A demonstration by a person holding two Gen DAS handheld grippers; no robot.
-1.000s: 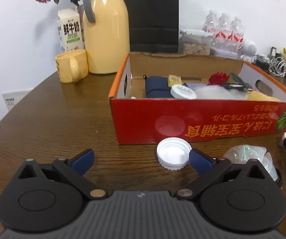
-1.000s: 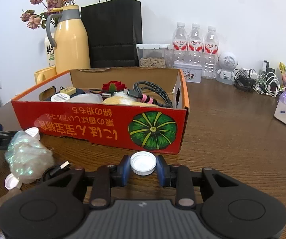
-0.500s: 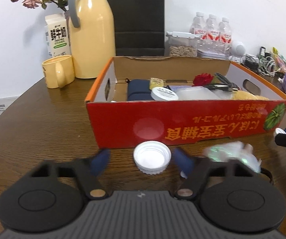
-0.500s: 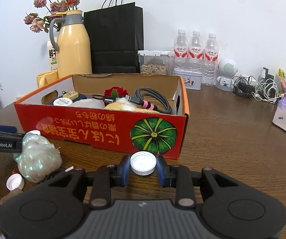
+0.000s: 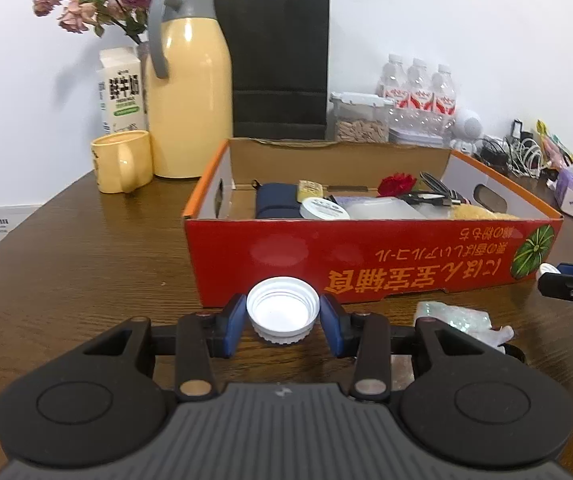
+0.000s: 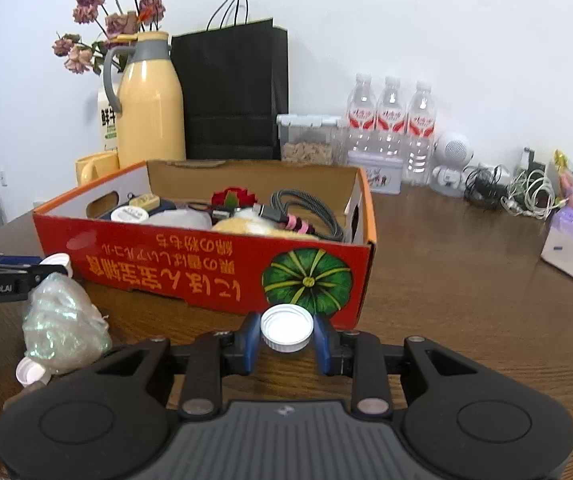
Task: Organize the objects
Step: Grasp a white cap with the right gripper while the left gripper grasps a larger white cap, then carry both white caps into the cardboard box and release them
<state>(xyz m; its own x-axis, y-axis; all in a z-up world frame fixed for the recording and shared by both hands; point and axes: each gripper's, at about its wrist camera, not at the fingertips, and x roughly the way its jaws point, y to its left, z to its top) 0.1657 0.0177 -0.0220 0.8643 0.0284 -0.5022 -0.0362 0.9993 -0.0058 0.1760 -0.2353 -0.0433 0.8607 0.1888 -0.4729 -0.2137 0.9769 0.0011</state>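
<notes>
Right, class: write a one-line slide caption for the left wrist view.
Left tongs shut on a white bottle cap before the red cardboard box on a wooden table.

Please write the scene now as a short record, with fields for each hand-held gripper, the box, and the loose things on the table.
left hand-held gripper: shut on a white cap, open side up
right hand-held gripper: shut on a second white cap
box: red cardboard, open top, on the wooden table, just beyond both caps
box contents: red rose, coiled cable, round white tin, dark blue pouch
loose on table: crumpled iridescent wrap; one more small white cap beside it
</notes>
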